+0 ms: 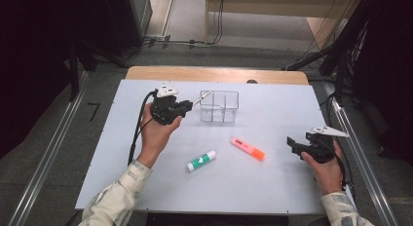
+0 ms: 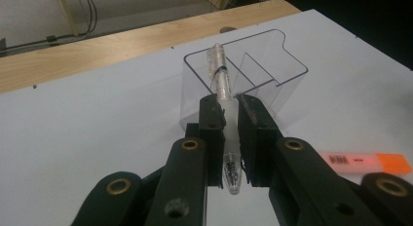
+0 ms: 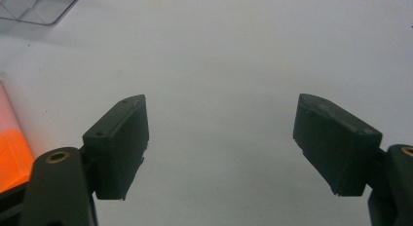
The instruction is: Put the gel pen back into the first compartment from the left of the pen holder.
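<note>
My left gripper point(image 1: 188, 106) point(image 2: 229, 120) is shut on a clear pen point(image 2: 223, 94) point(image 1: 200, 98), which it holds above the table, its far end over the near left corner of a clear plastic organizer point(image 1: 219, 106) point(image 2: 253, 70). The organizer has several compartments and stands at the back middle of the white table. My right gripper point(image 1: 291, 143) point(image 3: 221, 143) is open near the right edge with nothing between its jaws. An orange highlighter point(image 1: 248, 149) point(image 2: 367, 162) point(image 3: 12, 148) lies left of it. A green-and-white glue stick point(image 1: 201, 160) lies in the middle front.
The white table top point(image 1: 272, 187) sits on a wooden table whose far edge point(image 1: 214, 74) shows behind the organizer. Metal rails point(image 1: 46, 162) run along both sides on the floor. Cables lie on the floor beyond.
</note>
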A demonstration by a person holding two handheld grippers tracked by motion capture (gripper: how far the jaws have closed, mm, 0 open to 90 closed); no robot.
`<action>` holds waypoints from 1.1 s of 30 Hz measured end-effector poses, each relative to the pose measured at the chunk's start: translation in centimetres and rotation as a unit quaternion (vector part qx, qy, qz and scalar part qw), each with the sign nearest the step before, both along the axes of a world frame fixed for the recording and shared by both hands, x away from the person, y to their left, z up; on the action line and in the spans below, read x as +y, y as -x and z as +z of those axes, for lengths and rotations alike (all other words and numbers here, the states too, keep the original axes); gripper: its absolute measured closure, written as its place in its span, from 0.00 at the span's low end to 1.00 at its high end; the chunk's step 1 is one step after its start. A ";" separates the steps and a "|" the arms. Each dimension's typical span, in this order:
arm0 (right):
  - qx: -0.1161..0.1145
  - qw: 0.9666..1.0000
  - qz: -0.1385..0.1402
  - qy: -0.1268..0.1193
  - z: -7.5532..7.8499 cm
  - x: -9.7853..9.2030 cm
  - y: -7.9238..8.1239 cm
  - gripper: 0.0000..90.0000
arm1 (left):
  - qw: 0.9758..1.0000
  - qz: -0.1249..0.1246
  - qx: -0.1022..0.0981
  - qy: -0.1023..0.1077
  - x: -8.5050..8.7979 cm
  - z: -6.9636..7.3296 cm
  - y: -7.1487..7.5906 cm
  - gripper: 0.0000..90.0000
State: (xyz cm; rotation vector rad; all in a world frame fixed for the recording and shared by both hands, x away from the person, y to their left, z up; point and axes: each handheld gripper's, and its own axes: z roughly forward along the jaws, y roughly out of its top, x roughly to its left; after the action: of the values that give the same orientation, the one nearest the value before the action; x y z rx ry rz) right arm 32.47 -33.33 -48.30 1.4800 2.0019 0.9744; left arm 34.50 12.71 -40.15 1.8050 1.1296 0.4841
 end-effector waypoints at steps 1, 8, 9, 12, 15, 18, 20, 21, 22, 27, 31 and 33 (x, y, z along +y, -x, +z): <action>0.000 1.000 0.000 0.000 0.0 0.0 0.0 0.22 | 1.000 0.000 0.000 -0.001 0.0 0.0 0.0 0.91; -0.001 1.000 0.001 0.001 0.0 0.0 0.0 0.21 | 1.000 -0.002 0.001 -0.003 -0.3 0.1 0.0 0.91; -0.001 1.000 0.001 0.001 0.0 0.0 0.0 0.22 | 1.000 -0.002 0.001 -0.003 -0.2 0.1 0.0 0.91; 0.000 1.000 0.001 0.001 0.0 0.0 0.0 0.21 | 1.000 -0.001 0.000 -0.003 -0.3 0.1 0.0 0.91; 0.000 1.000 0.001 0.001 0.0 0.0 0.0 0.21 | 1.000 -0.002 0.001 -0.004 -0.3 0.1 0.0 0.91; -0.001 1.000 0.001 0.000 0.0 0.0 0.0 0.21 | 1.000 -0.002 0.001 -0.006 -0.4 0.0 0.0 0.91; 0.000 1.000 0.001 0.000 0.0 0.0 0.0 0.21 | 1.000 0.000 0.001 -0.006 -0.3 0.0 -0.1 0.91; 0.000 1.000 0.001 0.000 0.0 0.0 0.0 0.21 | 1.000 0.000 0.001 -0.005 -0.3 0.0 -0.1 0.91; 0.000 1.000 0.001 0.001 0.0 0.0 0.0 0.21 | 1.000 0.000 0.001 -0.005 -0.3 0.0 -0.1 0.91; 0.000 1.000 0.001 0.001 0.0 0.0 0.0 0.21 | 1.000 0.001 0.001 -0.001 -0.3 0.0 -0.2 0.91; 0.000 1.000 0.001 0.000 0.0 0.0 0.0 0.21 | 1.000 0.001 0.002 -0.001 -0.3 -0.1 -0.3 0.91; 0.000 1.000 0.002 0.000 0.0 0.0 0.0 0.21 | 1.000 0.002 0.002 0.000 -0.3 -0.1 -0.3 0.91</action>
State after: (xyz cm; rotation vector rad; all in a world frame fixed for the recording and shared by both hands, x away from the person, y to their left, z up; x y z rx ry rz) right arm 32.46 -33.36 -48.29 1.4776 2.0058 0.9746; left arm 34.79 12.44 -40.22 1.8045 1.1352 0.4825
